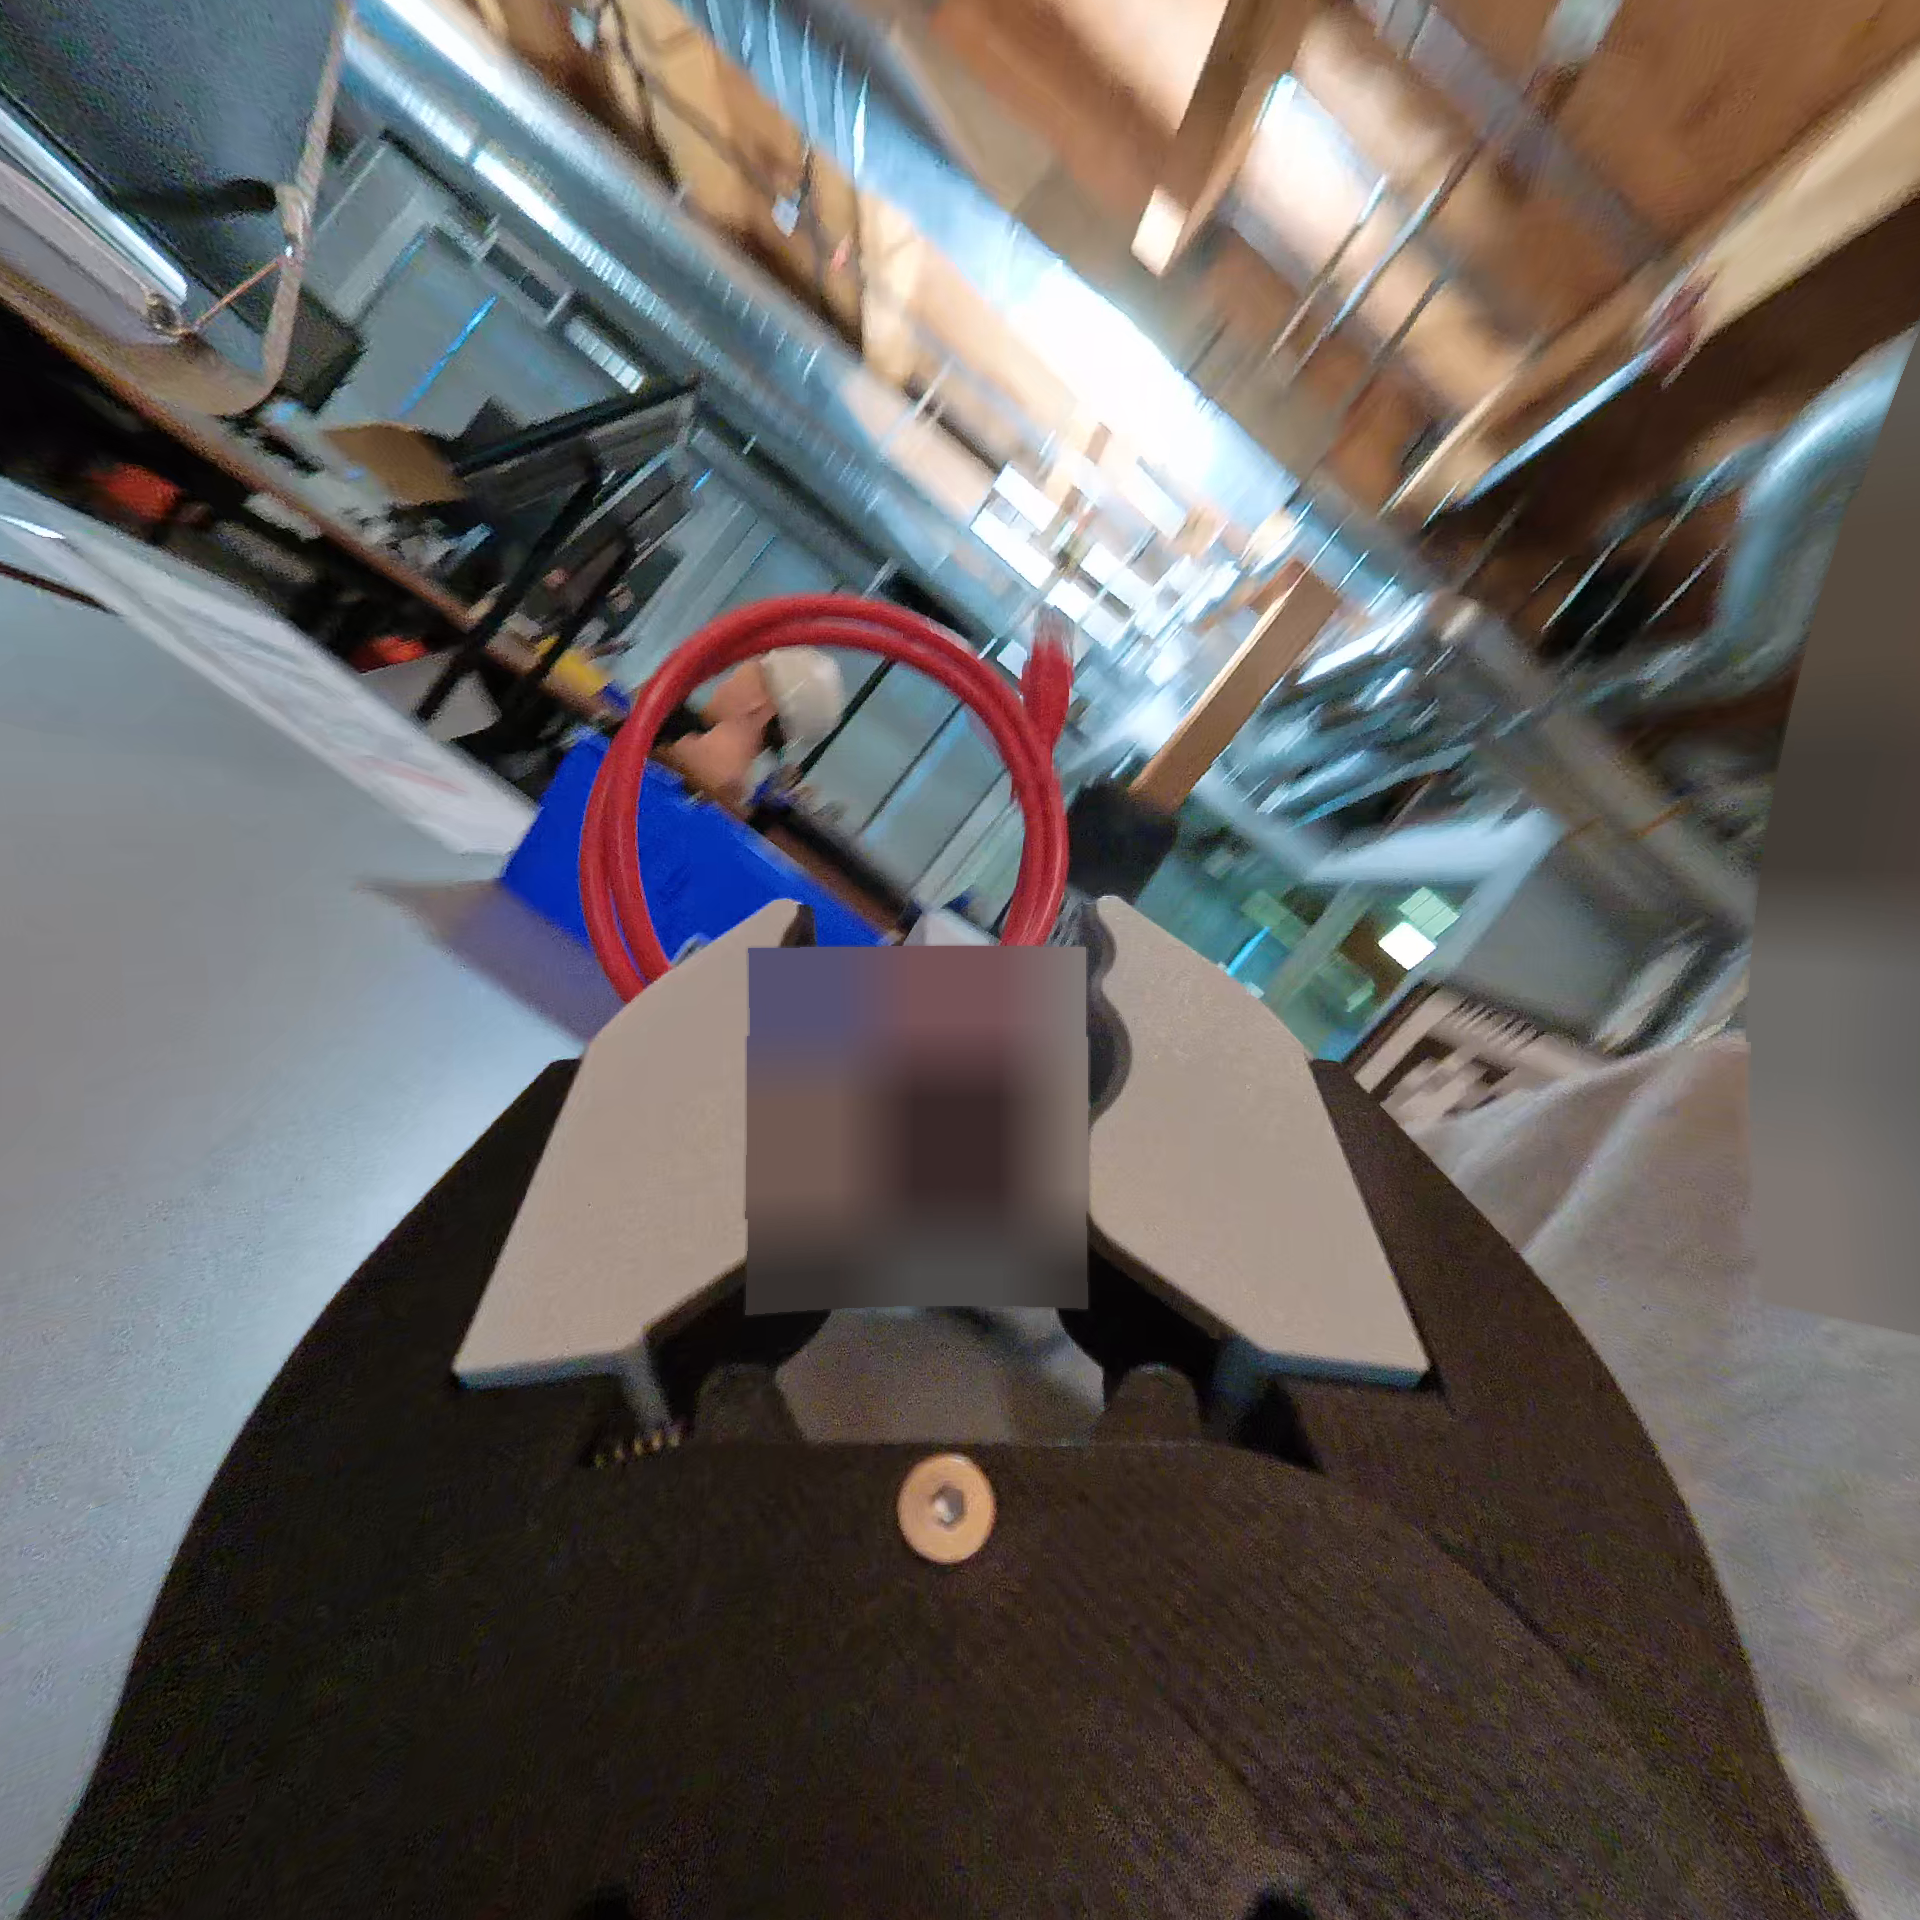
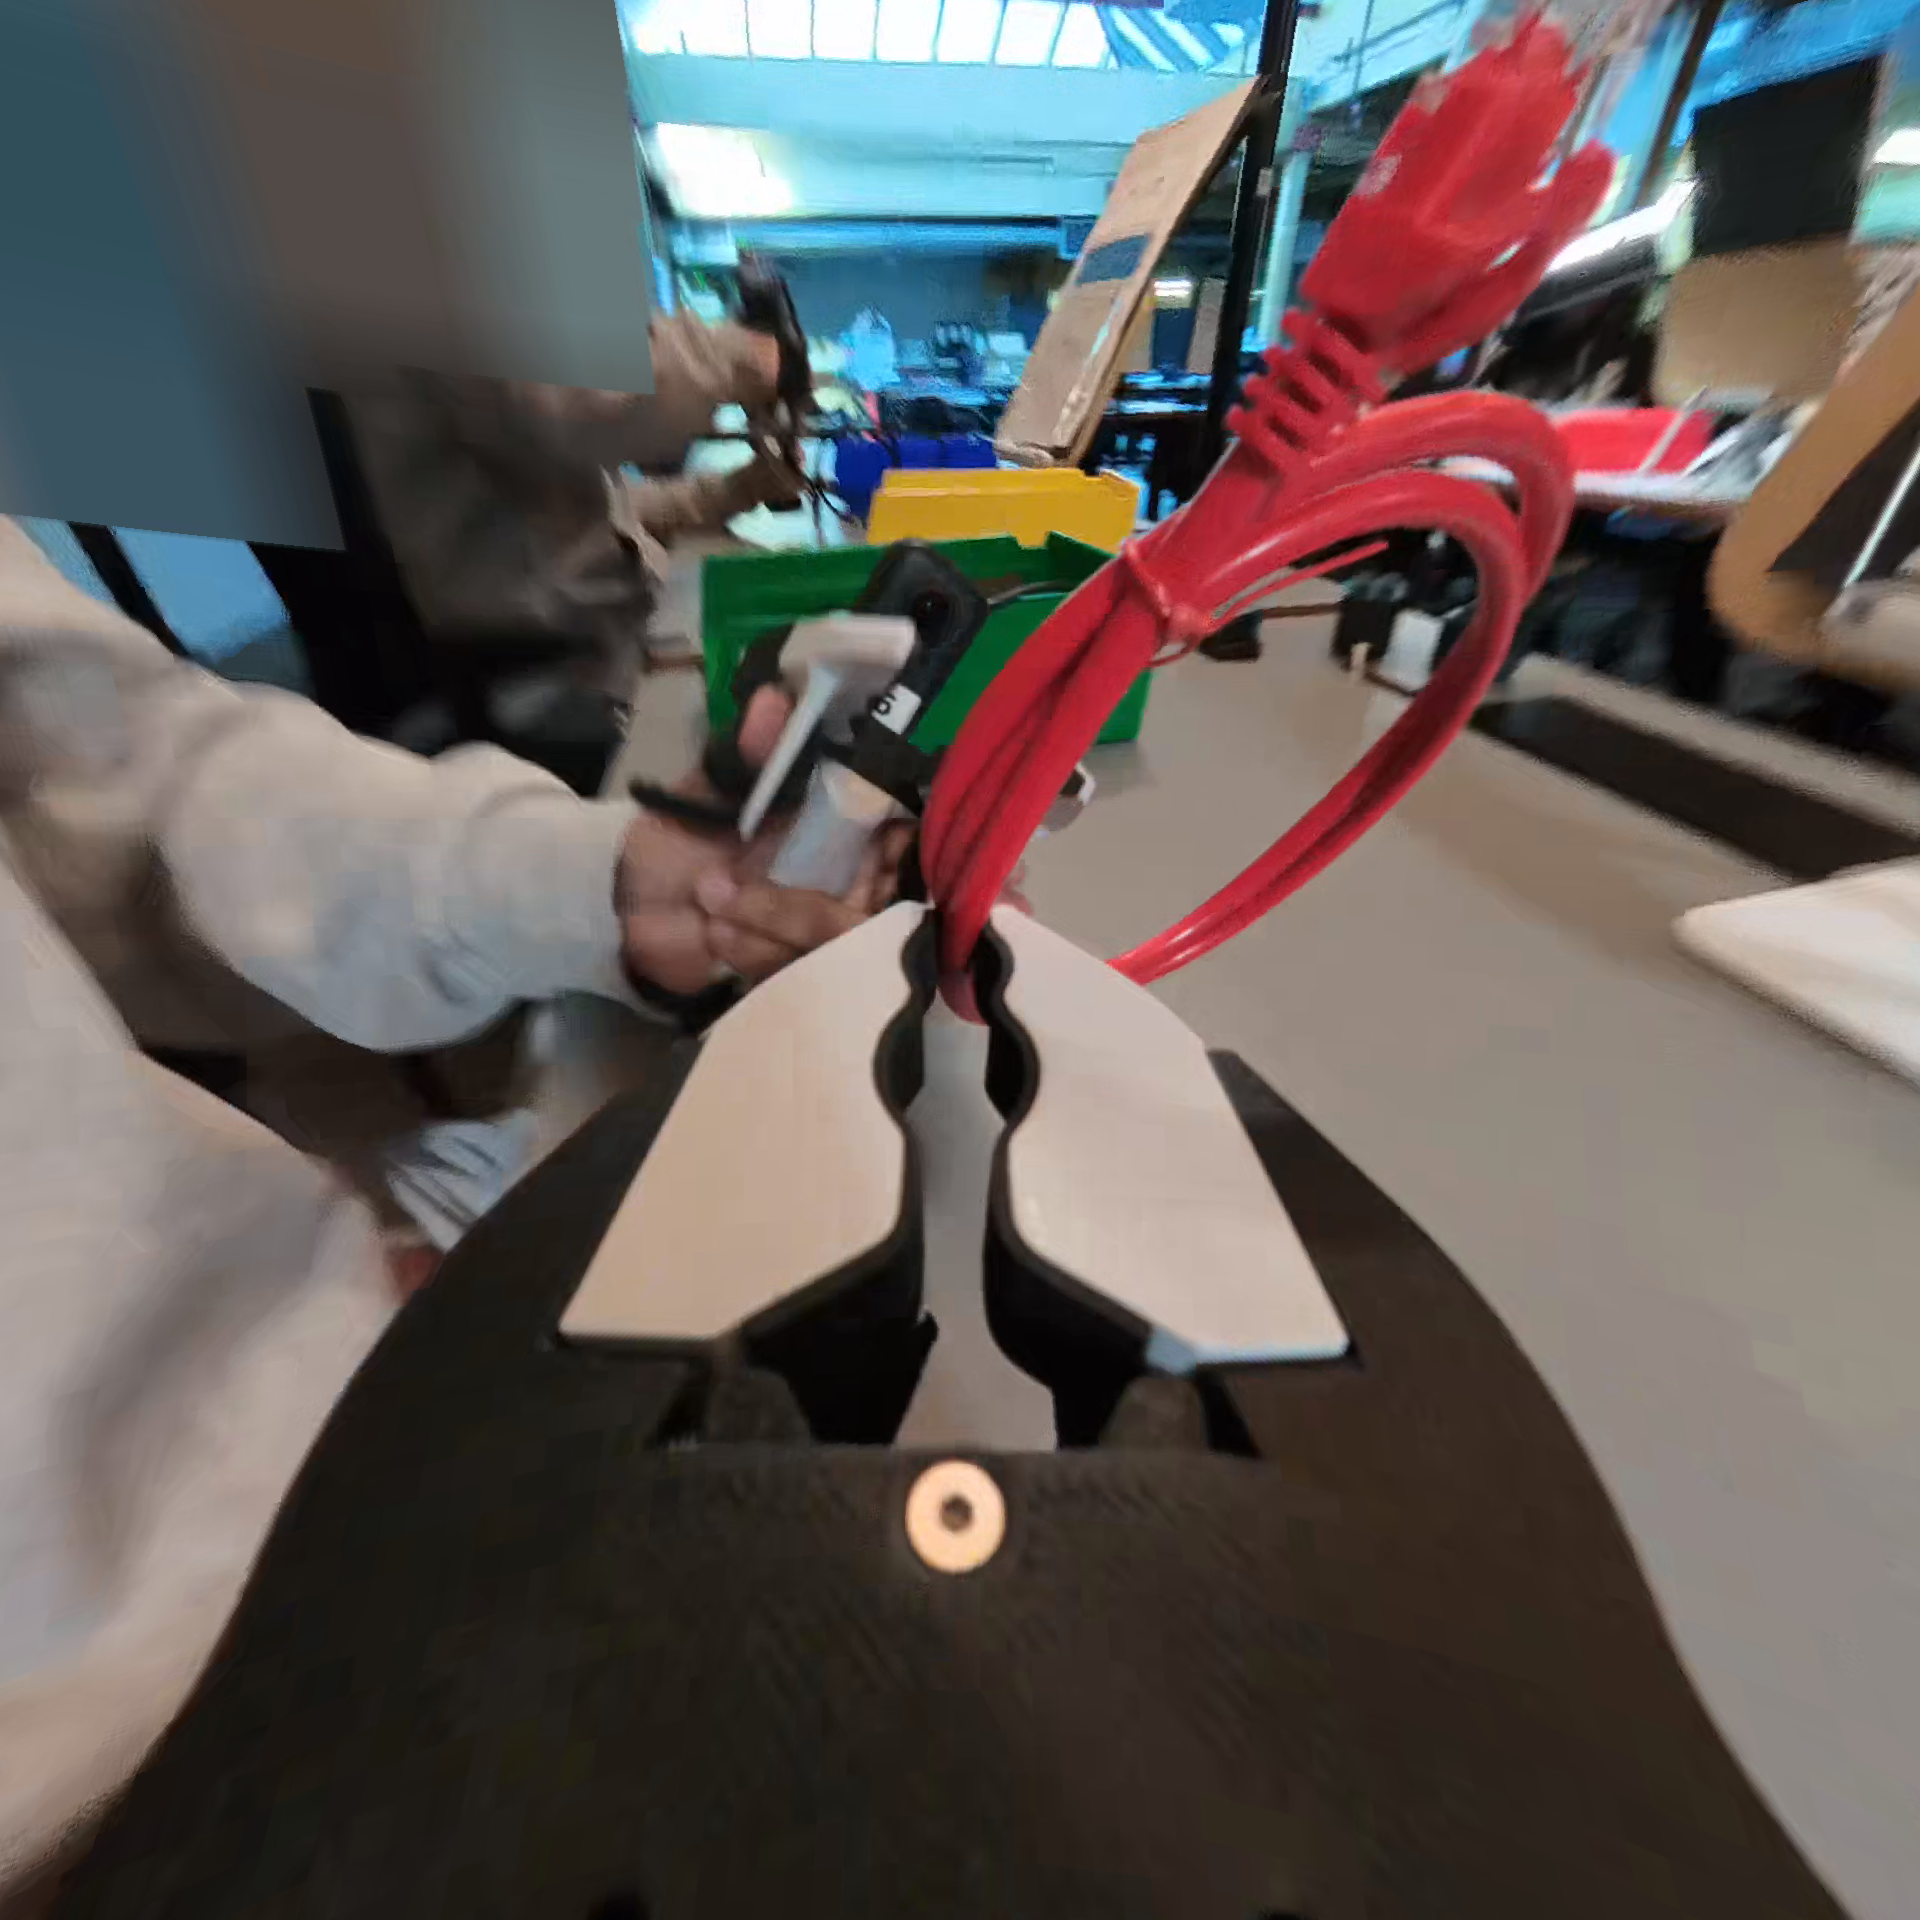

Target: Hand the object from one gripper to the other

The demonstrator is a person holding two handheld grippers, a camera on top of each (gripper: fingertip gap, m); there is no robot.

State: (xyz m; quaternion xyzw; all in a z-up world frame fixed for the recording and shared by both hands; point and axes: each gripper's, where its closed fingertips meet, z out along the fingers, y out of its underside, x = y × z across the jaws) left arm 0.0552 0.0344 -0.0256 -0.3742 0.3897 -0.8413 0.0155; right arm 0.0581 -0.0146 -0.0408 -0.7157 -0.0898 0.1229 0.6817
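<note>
A red coiled cable (image 2: pixel 1049 727), tied with a twist tie and ending in a red plug (image 2: pixel 1444 218), stands up from my right gripper (image 2: pixel 956 920), which is shut on the bottom of the coil. My left gripper (image 2: pixel 821 758), held in a person's hand, is just left of the coil. In the left wrist view the coil (image 1: pixel 831 623) stands as a ring just beyond my left gripper (image 1: pixel 945 920), whose fingers are wide apart. A mosaic patch hides the gap between them, so I cannot tell if the cable reaches in.
A grey table (image 2: pixel 1455 1143) lies under both grippers. A green bin (image 2: pixel 758 603) and a yellow bin (image 2: pixel 997 504) stand behind the coil. A blue bin (image 1: pixel 675 862) is ahead of the left gripper. A person's sleeve (image 2: pixel 364 883) fills the left. A white flat thing (image 2: pixel 1818 956) lies right.
</note>
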